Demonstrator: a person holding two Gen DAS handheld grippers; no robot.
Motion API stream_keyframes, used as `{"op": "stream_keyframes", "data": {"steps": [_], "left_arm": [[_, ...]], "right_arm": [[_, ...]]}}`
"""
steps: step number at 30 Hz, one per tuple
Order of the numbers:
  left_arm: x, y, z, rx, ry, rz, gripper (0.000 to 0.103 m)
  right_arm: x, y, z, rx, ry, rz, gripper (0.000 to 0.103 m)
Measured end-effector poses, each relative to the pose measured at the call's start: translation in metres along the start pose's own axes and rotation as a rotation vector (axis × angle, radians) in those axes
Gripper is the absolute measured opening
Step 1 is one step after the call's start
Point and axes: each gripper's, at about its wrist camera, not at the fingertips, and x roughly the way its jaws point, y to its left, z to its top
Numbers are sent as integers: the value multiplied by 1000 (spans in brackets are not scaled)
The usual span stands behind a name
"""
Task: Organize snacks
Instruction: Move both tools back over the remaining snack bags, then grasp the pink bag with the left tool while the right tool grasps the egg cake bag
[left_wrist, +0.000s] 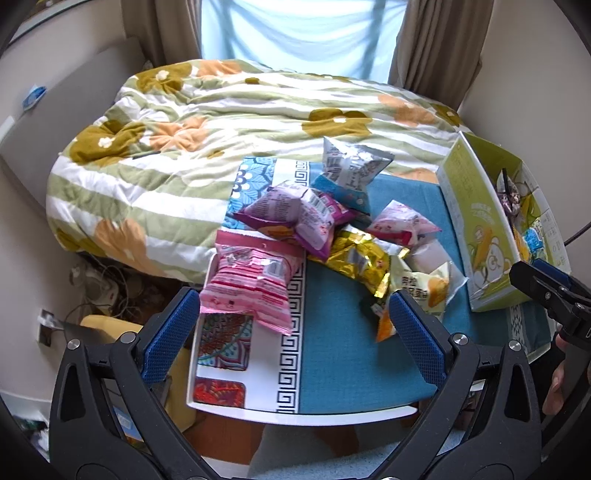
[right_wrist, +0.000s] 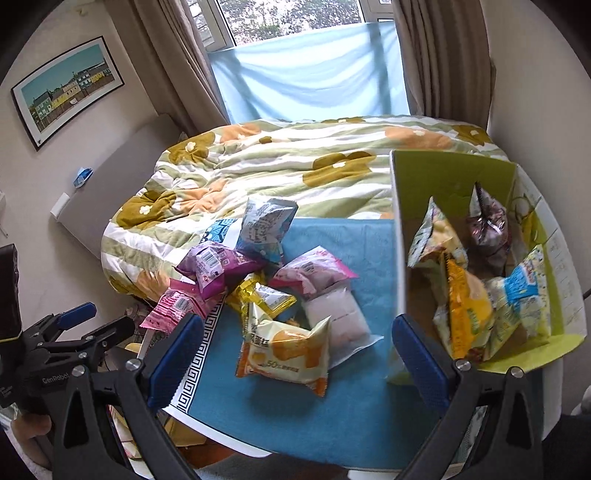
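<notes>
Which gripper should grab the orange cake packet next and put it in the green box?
Probably the right gripper. It is open with the orange cake packet lying between its fingers, and the green box is just beside it. The left gripper is open too, but nearer the pink packet.

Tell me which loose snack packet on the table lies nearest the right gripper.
The orange-and-white cake packet, lying between the right gripper fingers at the pile's near edge. The clear white packet beside it sits slightly farther back.

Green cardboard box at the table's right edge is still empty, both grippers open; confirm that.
Not empty: the right wrist view shows the green cardboard box already holding several snack packets. Left gripper and right gripper are open.
</notes>
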Motion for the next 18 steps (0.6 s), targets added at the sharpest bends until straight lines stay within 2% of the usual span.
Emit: {"op": "stream_keyframes", "data": {"steps": [2,6,11,18], "left_arm": [[13,17,3,5,19,-14,101],[46,41,6,27,67,-46,101],[88,50,8,77,120,-64,101],[130,51,5,86,155,-51,101]], "right_arm": [[15,8,-6,43,16,-9,102],[43,20,-19,116,29,-81,102],[67,20,-35,222,-12,-122,102],[86,32,-45,102,-65,-227,102]]}}
